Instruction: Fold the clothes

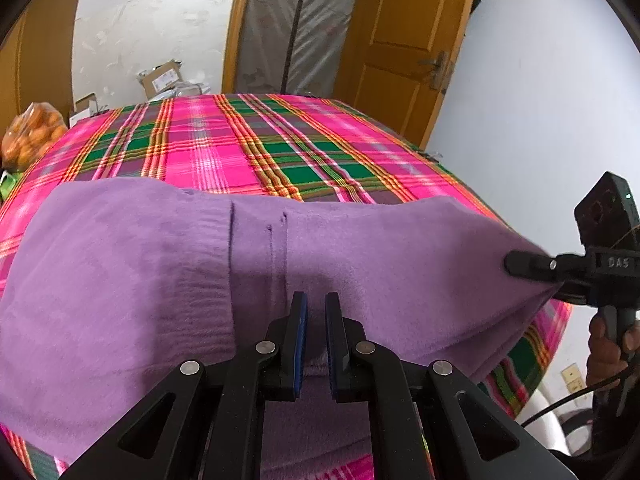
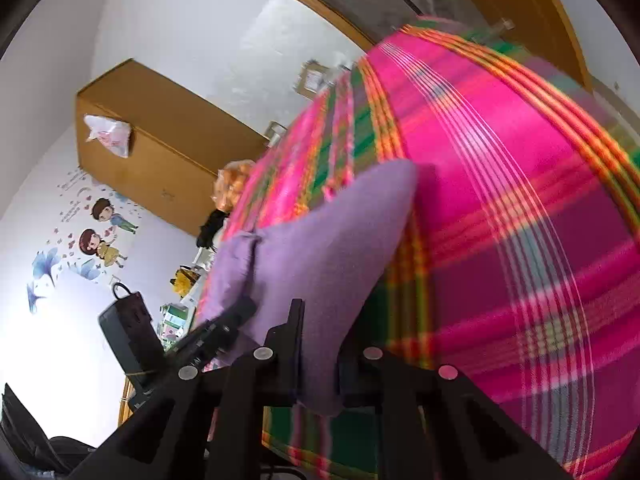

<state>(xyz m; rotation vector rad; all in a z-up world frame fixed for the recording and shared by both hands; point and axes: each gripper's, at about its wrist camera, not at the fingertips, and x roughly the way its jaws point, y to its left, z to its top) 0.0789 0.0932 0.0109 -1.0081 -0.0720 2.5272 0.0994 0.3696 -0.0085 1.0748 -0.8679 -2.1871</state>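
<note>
A purple garment (image 1: 160,264) lies across the near part of a table covered in pink plaid cloth (image 1: 256,140). My left gripper (image 1: 316,300) sits at the garment's near edge, its blue pads drawn close with a fold of purple fabric pinched between them. At the far right, my right gripper (image 1: 516,264) grips the garment's right corner and holds it lifted off the table. In the right wrist view, the purple garment (image 2: 332,248) runs up between the fingers of my right gripper (image 2: 320,320), which is shut on it. My left gripper (image 2: 232,316) shows at the garment's far end.
A bag of oranges (image 1: 32,136) sits at the table's far left, with cardboard boxes (image 1: 160,78) behind it. A wooden door (image 1: 404,40) stands beyond the table. A person's hand (image 1: 608,348) holds the right gripper by the table's right edge. A wooden cabinet (image 2: 152,152) hangs on the wall.
</note>
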